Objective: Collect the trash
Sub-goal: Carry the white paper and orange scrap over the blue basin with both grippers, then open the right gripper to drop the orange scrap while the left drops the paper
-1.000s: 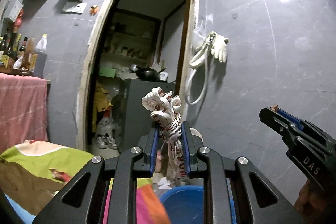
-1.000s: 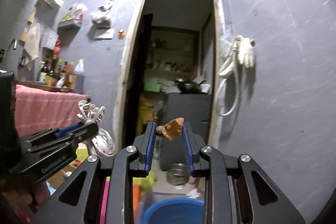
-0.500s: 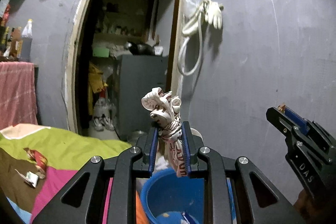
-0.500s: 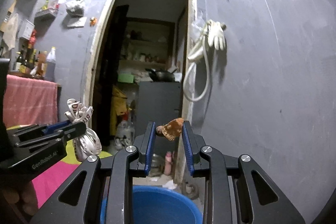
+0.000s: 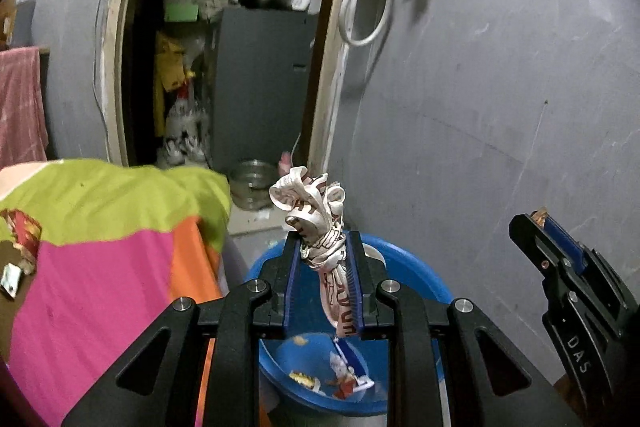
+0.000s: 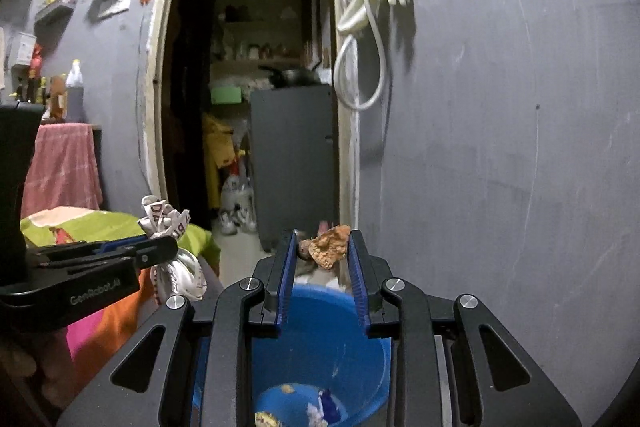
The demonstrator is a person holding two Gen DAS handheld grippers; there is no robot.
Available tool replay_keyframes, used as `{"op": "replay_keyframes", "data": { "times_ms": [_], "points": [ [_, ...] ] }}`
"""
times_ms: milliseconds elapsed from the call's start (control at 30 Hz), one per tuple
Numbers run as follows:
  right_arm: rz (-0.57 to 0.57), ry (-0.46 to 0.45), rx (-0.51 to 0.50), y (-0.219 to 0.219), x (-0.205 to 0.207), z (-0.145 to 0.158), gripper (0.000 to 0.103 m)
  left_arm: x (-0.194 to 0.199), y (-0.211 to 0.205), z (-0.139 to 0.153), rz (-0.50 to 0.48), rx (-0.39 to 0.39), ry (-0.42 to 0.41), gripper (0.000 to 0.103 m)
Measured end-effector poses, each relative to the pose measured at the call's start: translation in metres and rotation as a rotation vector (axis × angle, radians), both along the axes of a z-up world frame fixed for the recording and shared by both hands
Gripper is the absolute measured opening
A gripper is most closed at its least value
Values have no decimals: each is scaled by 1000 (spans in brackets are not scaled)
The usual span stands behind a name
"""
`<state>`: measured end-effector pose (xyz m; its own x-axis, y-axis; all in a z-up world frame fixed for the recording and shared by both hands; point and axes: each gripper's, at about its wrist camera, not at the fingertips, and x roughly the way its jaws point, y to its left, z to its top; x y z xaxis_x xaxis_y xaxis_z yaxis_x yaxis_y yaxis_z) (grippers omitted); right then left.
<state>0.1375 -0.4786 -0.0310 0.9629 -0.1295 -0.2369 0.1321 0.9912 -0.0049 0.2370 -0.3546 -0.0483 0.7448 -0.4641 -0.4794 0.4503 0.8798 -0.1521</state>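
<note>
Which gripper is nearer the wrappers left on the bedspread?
Left. The left gripper is beside the bedspread holding the wrappers; the right gripper is farther, toward the wall.

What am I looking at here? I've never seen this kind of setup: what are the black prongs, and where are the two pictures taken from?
No robot: a person holds a two-fingered gripper in each hand, and a fisheye camera on each looks along its fingers. The left-hand view shows the left gripper clamped on a knotted white printed bag. The right-hand view shows the right gripper pinching a small brown scrap. Each gripper also shows at the edge of the other's picture. Both are above a blue bucket that already holds a few scraps. Beside it is a surface under a green, pink and orange cloth with wrappers on it.
</note>
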Motion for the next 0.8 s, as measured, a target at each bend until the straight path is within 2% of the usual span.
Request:
{"op": "replay_keyframes", "data": {
  "times_ms": [300,533,667,800],
  "points": [
    [7,82,55,-8,13,-14,24,21,-2,-23,-10,7,149,19],
    [22,122,93,-16,23,-20,25,27,-1,-24,-20,18,177,25],
    [36,139,106,-17,27,-22,31,32,-1,-26,-21,19,199,26],
    [43,146,114,-18,28,-22,32,35,2,-25,-14,9,211,31]
  ]
}}
